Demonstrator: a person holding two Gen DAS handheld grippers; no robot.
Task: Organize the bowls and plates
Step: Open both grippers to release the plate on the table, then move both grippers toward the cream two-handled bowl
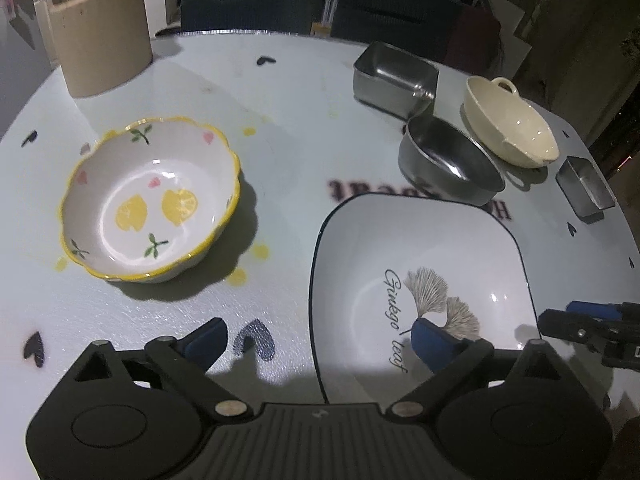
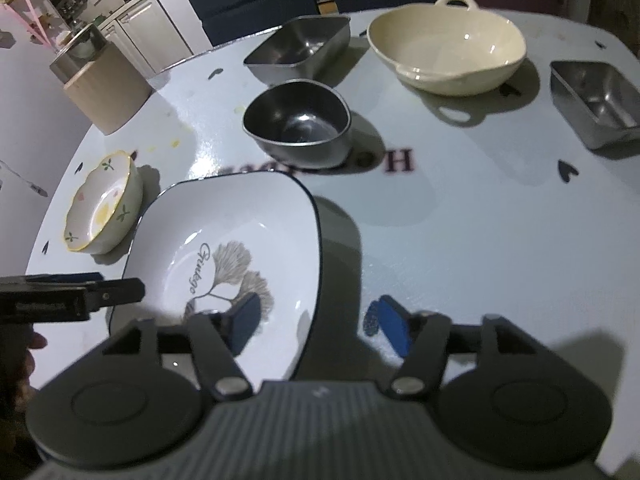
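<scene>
Left gripper [image 1: 320, 344] spread wide over the near left rim of the square white plate with a dark rim and a ginkgo leaf print [image 1: 420, 280], one blue pad above the plate's floor, the other over bare table outside it, pinching nothing. Right gripper [image 2: 320, 328] likewise spread, straddling the plate's near right rim, left pad over the plate's inside, right pad over the tablecloth, neither pressing on the rim. Plate flat on the round white table with small dark heart prints [image 1: 280, 92], just beyond both grippers. Left of the plate, apart from it, a scalloped white bowl with a yellow rim and lemon pictures [image 1: 150, 200], upright. Just behind the plate, a rounded grey metal bowl [image 2: 298, 124], close to its far rim. Further behind, a rectangular steel tray [image 2: 300, 46], and to the right of that a cream ceramic bowl with a loop handle [image 2: 446, 46]. Far right of the plate, well apart, a smaller rectangular steel tray [image 2: 596, 102]. Far left behind the plate, near the table's edge, a beige wooden holder block [image 1: 100, 36].
</scene>
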